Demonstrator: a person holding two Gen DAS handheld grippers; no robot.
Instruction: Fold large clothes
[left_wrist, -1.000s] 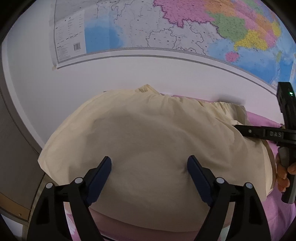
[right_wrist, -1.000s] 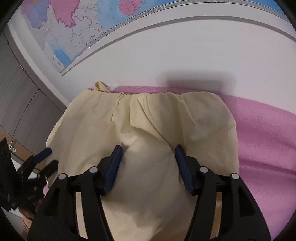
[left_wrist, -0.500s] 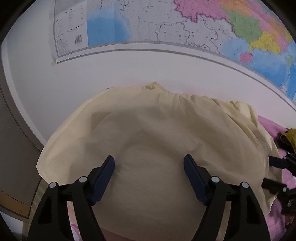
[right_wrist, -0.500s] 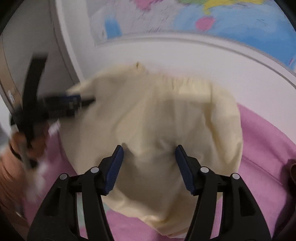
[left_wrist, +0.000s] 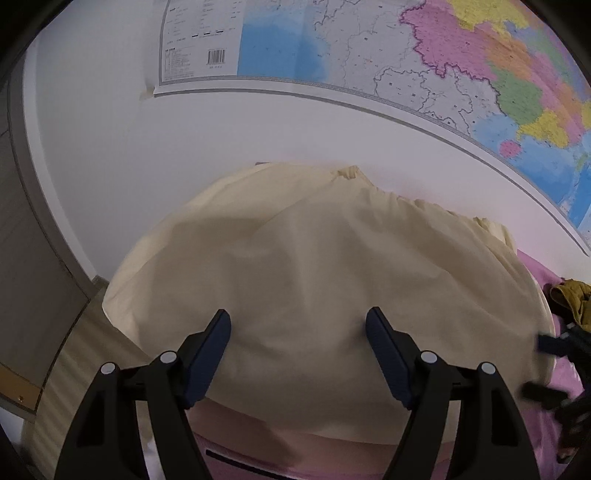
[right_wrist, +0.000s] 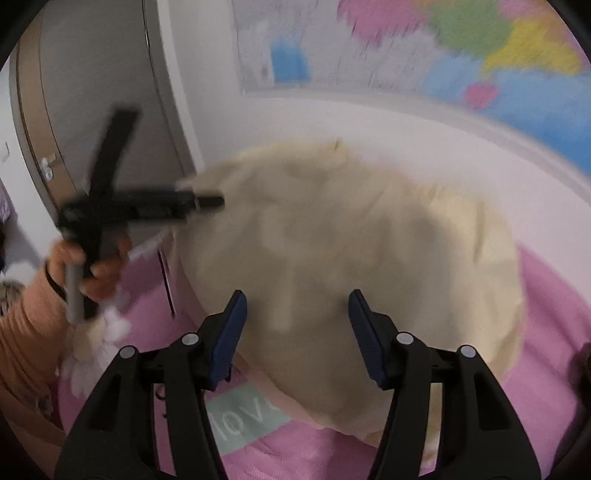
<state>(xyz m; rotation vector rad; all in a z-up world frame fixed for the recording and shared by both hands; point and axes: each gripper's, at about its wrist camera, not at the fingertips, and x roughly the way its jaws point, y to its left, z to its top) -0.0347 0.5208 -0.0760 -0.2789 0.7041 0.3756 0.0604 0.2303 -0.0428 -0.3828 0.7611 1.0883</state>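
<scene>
Left gripper (left_wrist: 298, 352) now narrower, right gripper (right_wrist: 297, 332) likewise released, over cream garment (left_wrist: 314, 288); mustard cloth (left_wrist: 570, 301) beside.

Bed with pink sheet (right_wrist: 546, 295) carries everything, pushed against the white wall. Pale yellow garment (left_wrist: 314, 295) lies spread flat across most of it, far edge gathered and touching the wall, left corner reaching the bed's edge. Mustard-coloured cloth (left_wrist: 570, 301) lies bunched on the pink sheet just beside the garment's right edge. Light teal patch with lettering (right_wrist: 243, 413) on the sheet, partly under the garment's near edge.
</scene>
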